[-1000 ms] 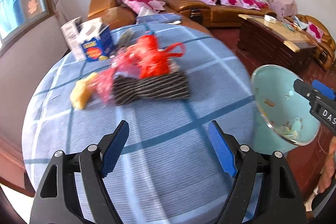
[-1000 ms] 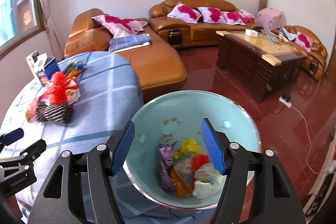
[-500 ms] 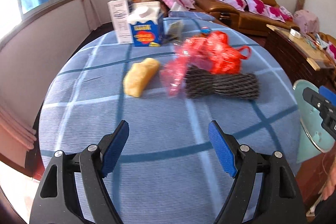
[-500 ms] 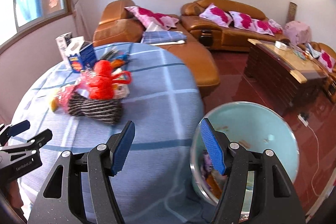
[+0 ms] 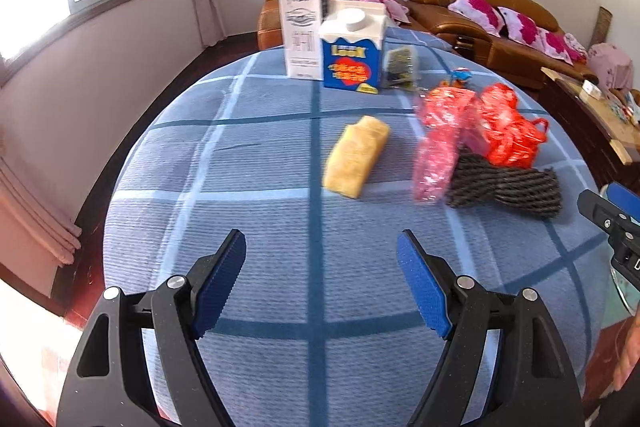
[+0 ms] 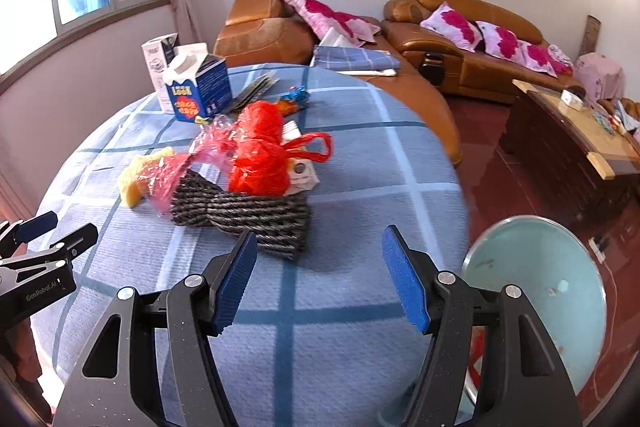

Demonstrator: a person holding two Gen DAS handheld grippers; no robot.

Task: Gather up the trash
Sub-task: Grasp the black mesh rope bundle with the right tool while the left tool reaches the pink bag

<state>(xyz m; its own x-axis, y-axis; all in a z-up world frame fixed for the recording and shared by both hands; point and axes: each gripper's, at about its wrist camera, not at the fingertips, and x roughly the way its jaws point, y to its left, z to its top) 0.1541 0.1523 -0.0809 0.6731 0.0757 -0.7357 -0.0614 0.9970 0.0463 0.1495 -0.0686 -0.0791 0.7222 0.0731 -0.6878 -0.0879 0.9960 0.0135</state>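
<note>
the left gripper (image 5: 320,283) stands wide open with nothing between its blue pads (image 5: 219,285); bare blue checked tablecloth (image 5: 256,211) shows in the gap. it hangs over the near left part of the round table, tilted down toward the cloth and touching nothing. the right gripper (image 6: 316,277) is open too, a little less wide, and empty, its pads (image 6: 404,277) apart over the cloth at the near right side of the table. it also tilts downward, and its left fingertip sits just in front of the near edge of the dark woven bundle (image 6: 256,217) without clearly touching it. each gripper shows at the edge of the other's view, so the two are held side by side. a bit of the person's hand (image 5: 630,355) shows at the right edge of the left wrist view.

the trash lies in a loose group past the grippers, around the middle of the table: a yellow sponge-like piece (image 5: 356,157) to the left, a crumpled pink-red plastic wrapper (image 5: 436,155) beside it, a red plastic bag (image 6: 262,155) resting on and behind the dark woven bundle, and a small blue and orange wrapper (image 6: 296,95) farther back. at the far left stand a blue milk carton (image 5: 352,51) and a white carton (image 5: 302,31), touching or nearly so. the pale green bin (image 6: 560,291) stands on the floor off the near right edge of the table, with some scraps visible low inside. brown sofas (image 6: 460,39) with pink cushions line the far wall.
</note>
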